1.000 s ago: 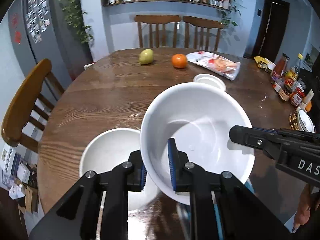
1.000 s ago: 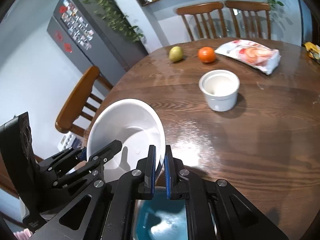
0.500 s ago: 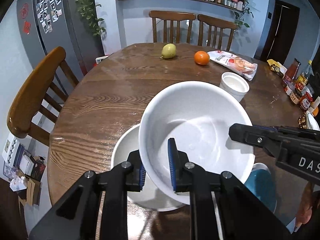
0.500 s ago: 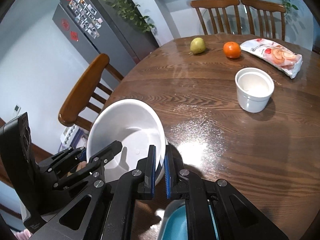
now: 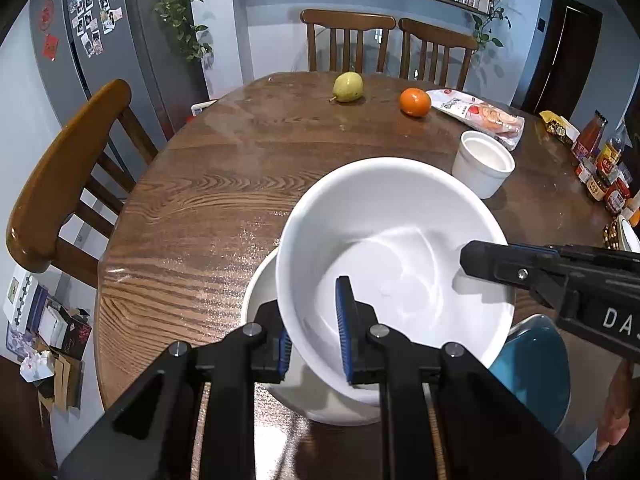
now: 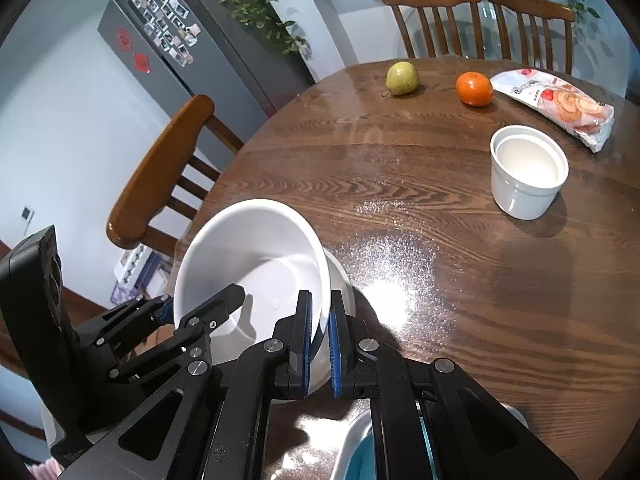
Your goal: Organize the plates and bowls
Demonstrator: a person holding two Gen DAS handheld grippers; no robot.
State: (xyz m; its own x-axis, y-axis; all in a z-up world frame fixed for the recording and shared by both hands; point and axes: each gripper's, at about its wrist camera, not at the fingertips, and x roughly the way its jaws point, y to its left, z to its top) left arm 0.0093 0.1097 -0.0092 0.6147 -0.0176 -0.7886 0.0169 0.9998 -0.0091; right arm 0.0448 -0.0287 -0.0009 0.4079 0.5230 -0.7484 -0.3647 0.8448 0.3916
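The round dark-brown wooden tabletop (image 5: 208, 208) carries everything; its near edge is cut off behind the grippers. The large white ceramic bowl (image 5: 400, 248) hangs tilted above the near-left edge, its mouth turned up and toward the cameras, its rim held on 2 sides. It covers most of a second white bowl (image 5: 260, 292) below it, which shows only as a crescent at the left. A teal-lined bowl (image 5: 536, 364) sits at the near edge to the right, half hidden. A small white ceramic ramekin (image 6: 528, 172) stands upright toward the right edge. At the far edge lie a red-and-white snack packet (image 6: 560, 104), an orange (image 6: 474, 89) and a green pear (image 6: 402, 78).

The left gripper (image 5: 314, 338) has its blue-padded fingers clamped on the large bowl's near wall. The right gripper (image 6: 319, 344) pinches the rim at the bowl's right side, fingers almost together.
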